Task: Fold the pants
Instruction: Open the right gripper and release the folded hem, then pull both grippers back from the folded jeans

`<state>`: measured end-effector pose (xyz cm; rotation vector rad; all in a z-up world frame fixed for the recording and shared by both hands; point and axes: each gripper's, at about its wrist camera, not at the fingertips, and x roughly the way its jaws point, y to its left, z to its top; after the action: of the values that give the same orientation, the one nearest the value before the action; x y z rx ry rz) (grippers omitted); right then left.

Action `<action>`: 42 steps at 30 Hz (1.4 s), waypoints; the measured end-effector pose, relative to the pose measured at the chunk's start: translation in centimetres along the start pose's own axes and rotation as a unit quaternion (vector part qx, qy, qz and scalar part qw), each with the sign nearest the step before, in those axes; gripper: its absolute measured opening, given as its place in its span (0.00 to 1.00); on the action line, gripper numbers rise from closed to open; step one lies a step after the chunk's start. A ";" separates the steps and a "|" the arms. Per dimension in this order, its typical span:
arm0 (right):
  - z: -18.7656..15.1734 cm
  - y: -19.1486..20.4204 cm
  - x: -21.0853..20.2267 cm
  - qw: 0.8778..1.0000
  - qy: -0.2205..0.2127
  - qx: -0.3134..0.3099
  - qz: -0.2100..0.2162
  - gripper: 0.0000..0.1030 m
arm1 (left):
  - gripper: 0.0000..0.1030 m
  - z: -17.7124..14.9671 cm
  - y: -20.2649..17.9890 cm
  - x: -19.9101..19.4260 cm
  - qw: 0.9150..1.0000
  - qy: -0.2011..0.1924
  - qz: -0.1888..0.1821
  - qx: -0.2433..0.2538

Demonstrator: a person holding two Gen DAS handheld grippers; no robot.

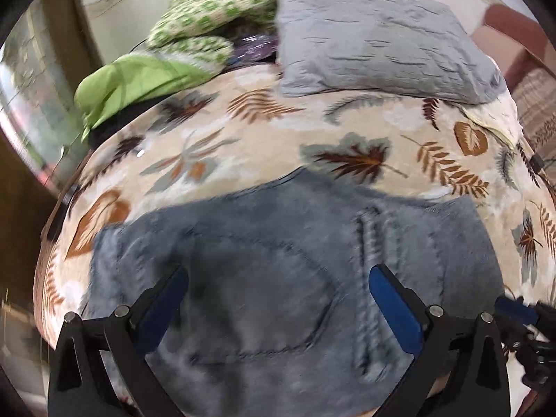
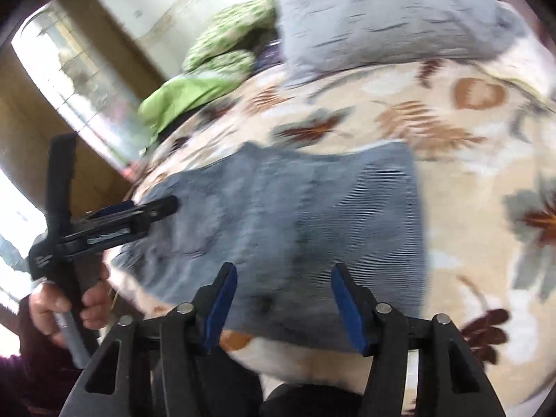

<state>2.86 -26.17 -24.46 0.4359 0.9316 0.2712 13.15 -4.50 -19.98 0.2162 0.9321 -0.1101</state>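
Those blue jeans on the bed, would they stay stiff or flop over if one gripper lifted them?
Likely floppy: the jeans lie flat, following the leaf-print blanket. Probably heavyish, since the denim shows thick seams and a stitched pocket. Unlikely to slide on that fuzzy-looking cover.

So the folded blue denim pants (image 1: 278,278) lie flat on the leaf-print cream blanket (image 1: 215,146), at the near edge of the bed. Behind them, at the far end, a grey crinkled pillow (image 1: 375,41) sits on the blanket. Left of the pillow there's a green-and-white patterned knit bundle (image 1: 208,21), with a lime green cloth (image 1: 132,80) just in front of it at the bed's left edge. The left gripper (image 1: 278,299) hangs over the pants, the right gripper (image 2: 283,299) over their near edge.
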 end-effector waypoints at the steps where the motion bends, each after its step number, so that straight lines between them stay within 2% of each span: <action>1: 0.7 -0.2 0.6 1.000 0.003 0.008 -0.004 0.36 | 1.00 0.4 -0.7 0.4 1.000 -0.001 0.002 0.006; 4: 0.6 -1.7 1.6 0.999 0.012 0.022 -0.019 0.34 | 1.00 1.6 -3.4 2.6 0.999 0.006 0.017 0.031; 8: 0.0 -2.1 3.8 0.998 0.052 0.022 -0.026 0.34 | 1.00 1.4 -5.7 6.9 0.995 0.041 0.072 0.062; 10: -0.6 -1.9 3.7 0.998 0.049 0.002 -0.029 0.34 | 1.00 0.9 -5.5 8.0 0.995 0.050 0.067 0.057; 14: -1.7 -1.4 3.3 0.998 0.052 -0.023 -0.039 0.34 | 1.00 0.6 -4.7 7.3 0.996 0.047 0.062 0.045; 17: -1.7 -0.7 2.9 0.996 0.061 -0.043 -0.052 0.34 | 1.00 0.1 -3.3 6.4 0.995 0.053 0.073 0.040; 20: -0.5 -0.4 2.2 0.997 0.044 -0.038 -0.052 0.34 | 1.00 -1.1 -2.1 4.6 0.997 0.048 0.049 0.028; 22: 0.9 0.0 1.7 0.998 0.021 -0.040 -0.054 0.34 | 1.00 -2.5 -2.7 3.3 0.997 0.039 0.044 0.057; 24: 2.9 0.3 2.2 0.997 0.003 -0.042 -0.064 0.34 | 1.00 -3.9 -3.4 2.7 0.994 0.033 0.058 0.084; 28: 6.4 0.0 5.1 0.996 0.004 -0.031 -0.081 0.34 | 1.00 -5.8 -4.2 4.0 0.988 0.053 0.082 0.117; 31: 8.4 -0.8 9.6 0.994 0.048 -0.023 -0.101 0.34 | 1.00 -6.2 -4.0 3.8 0.990 0.046 0.080 0.108; 33: 8.7 -0.9 10.6 0.993 0.047 -0.023 -0.106 0.34 | 1.00 -5.9 -3.8 3.6 0.990 0.048 0.074 0.109; 36: 8.9 -0.3 9.5 0.994 0.036 -0.013 -0.104 0.35 | 1.00 -5.9 -2.8 2.4 0.993 0.036 0.071 0.091; 42: 6.2 2.1 4.6 0.998 -0.006 -0.011 -0.055 0.35 | 1.00 -6.0 -0.2 -1.5 0.995 -0.009 0.078 0.057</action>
<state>10.54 -24.00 -23.53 0.3650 0.9371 0.1787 7.51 -3.28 -22.27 0.3918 0.8881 -0.0201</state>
